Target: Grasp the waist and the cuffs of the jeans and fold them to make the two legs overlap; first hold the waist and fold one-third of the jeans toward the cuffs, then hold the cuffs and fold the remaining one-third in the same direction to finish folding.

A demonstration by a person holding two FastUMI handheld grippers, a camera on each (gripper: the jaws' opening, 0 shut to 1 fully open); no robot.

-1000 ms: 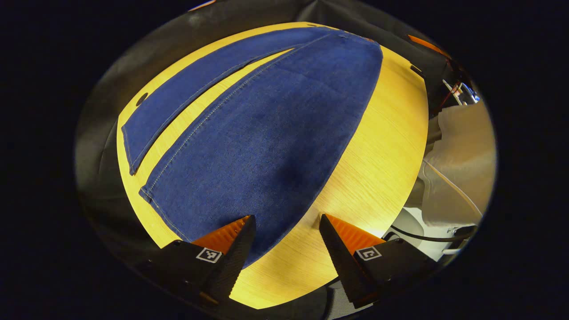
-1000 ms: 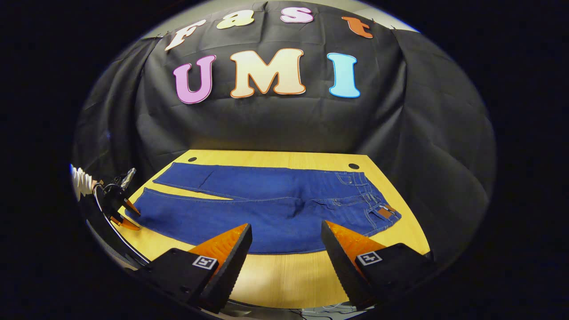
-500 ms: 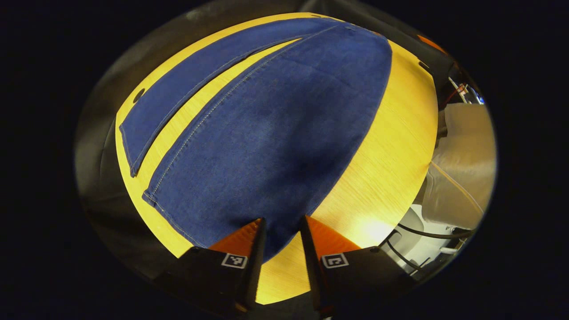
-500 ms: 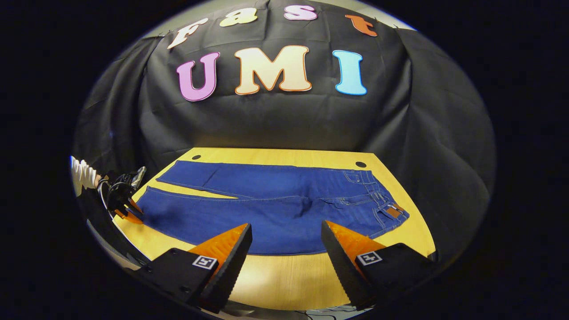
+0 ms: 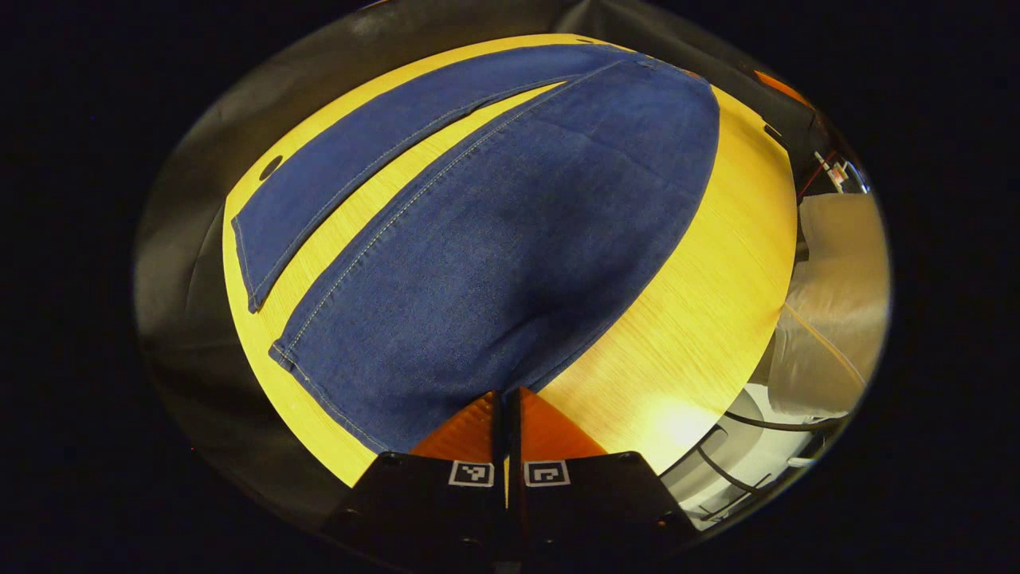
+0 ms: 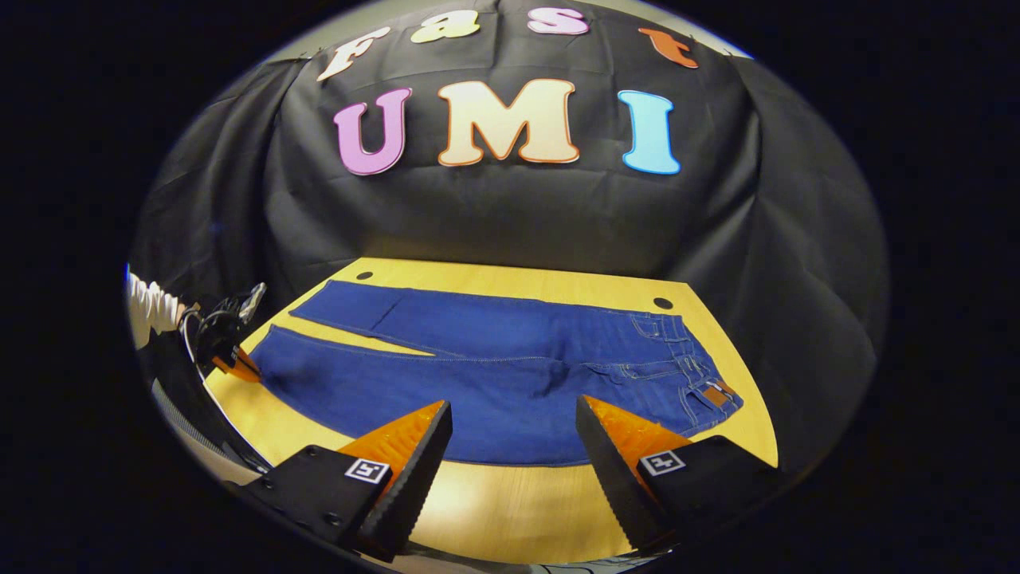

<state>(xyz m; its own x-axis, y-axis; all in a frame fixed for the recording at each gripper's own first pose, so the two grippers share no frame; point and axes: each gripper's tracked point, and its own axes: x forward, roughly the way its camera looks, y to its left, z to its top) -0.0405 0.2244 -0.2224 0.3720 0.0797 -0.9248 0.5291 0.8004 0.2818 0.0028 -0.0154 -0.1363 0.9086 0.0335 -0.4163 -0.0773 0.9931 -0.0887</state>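
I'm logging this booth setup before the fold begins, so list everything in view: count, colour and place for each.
jeans: one pair, blue, spread flat across the table, legs apart, waist at the right end in the right gripper view.
leather patch: one, brown, on the waistband.
table: one, light wood, under the jeans, with two dark holes near its back corners.
left gripper: one, fingers together at the cuff corner of the near leg; seen at the table's left end in the right gripper view.
right gripper: one, fingers wide apart, in front of the jeans' near edge.
sleeve: one, white, behind the left gripper.
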